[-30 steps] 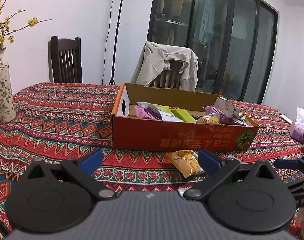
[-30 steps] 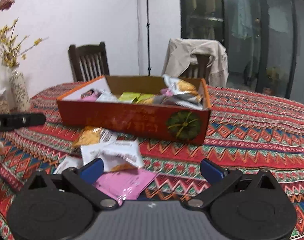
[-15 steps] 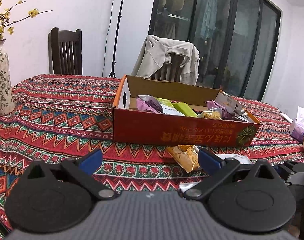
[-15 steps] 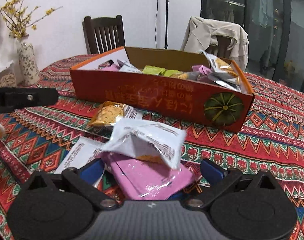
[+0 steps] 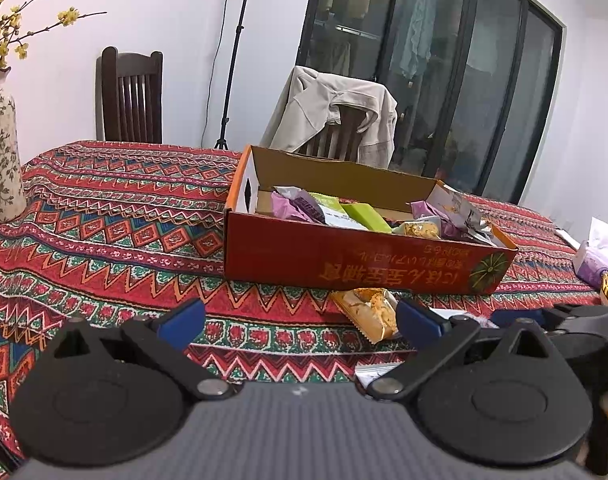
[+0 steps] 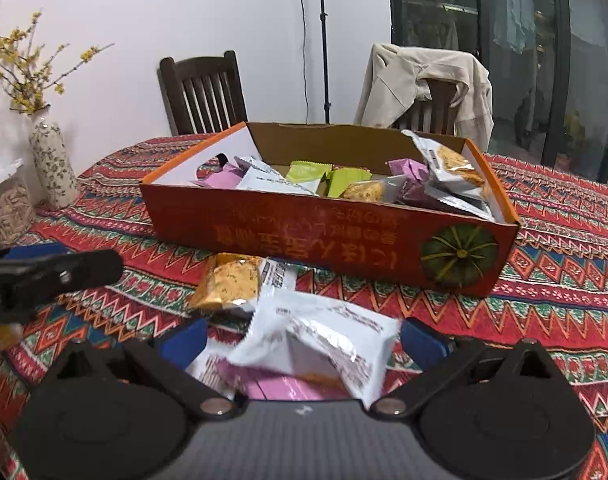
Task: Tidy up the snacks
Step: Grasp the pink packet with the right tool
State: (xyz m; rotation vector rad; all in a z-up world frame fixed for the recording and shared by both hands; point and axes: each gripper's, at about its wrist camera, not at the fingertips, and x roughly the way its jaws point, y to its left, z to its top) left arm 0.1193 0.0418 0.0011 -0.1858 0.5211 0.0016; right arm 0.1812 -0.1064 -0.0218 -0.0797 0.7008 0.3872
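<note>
Right wrist view: red cardboard box (image 6: 328, 236) on patterned tablecloth (image 6: 564, 280), filled with mixed snack packets (image 6: 344, 182). White packet (image 6: 320, 344) between spread right gripper (image 6: 302, 340), grip unclear. Left gripper (image 5: 300, 318) spread, empty; orange packet (image 5: 368, 312) partly hidden.

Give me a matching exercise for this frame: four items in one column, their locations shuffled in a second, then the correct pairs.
Items
1. white snack packet
2. orange snack packet
3. green snack packets
4. floral vase

Places
A. inside the red cardboard box
B. between the open fingers of the right gripper
C. on the tablecloth, far left, away from the box
D. on the cloth just in front of the box

Pairs: 1-B, 2-D, 3-A, 4-C
</note>
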